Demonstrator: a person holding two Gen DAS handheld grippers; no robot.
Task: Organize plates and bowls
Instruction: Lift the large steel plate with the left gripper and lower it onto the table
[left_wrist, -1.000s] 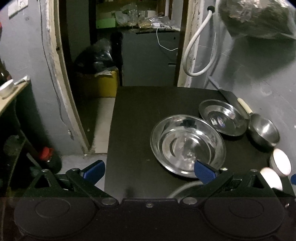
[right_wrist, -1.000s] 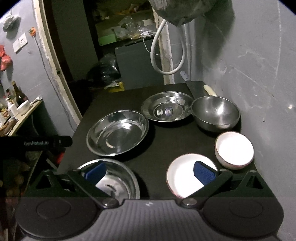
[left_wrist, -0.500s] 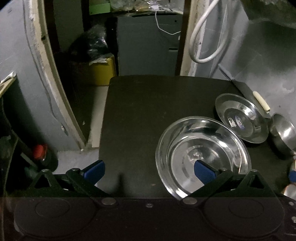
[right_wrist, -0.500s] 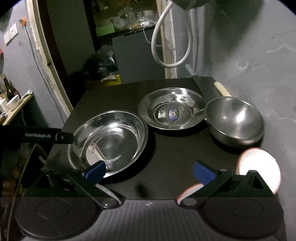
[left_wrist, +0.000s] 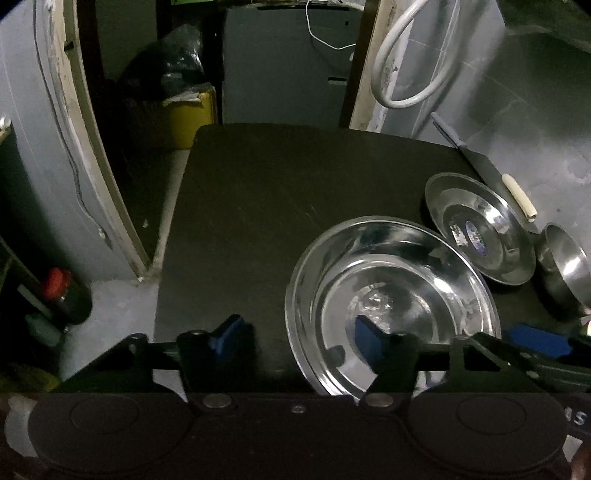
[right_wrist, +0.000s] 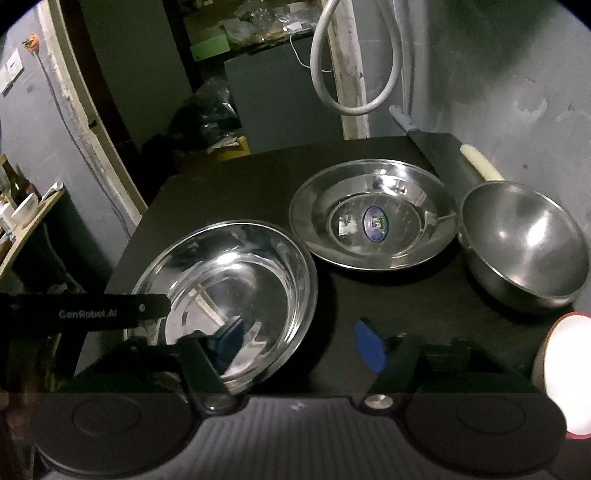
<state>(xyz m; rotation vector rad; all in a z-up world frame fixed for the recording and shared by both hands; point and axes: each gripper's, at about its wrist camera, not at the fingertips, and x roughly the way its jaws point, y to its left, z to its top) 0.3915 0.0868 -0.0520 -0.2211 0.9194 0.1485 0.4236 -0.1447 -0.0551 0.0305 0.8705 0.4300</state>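
Both tongs, left (left_wrist: 299, 332) and right (right_wrist: 299, 338), closing, straddle opposite rims of the wide steel bowl (right_wrist: 236, 280), sticker plate (right_wrist: 373, 218) behind.

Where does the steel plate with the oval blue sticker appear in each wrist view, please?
Left wrist: steel plate, right side, behind the big steel bowl.
Right wrist: steel plate, upper centre.
Shared landmark: the cream-handled knife against the wall behind it.

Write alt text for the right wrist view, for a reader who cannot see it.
The right hand-held gripper hangs over a black table, its blue pads astride the near rim of a wide steel bowl without pressing it. Behind sit a stickered steel plate and a deep steel bowl; a white bowl is at right.
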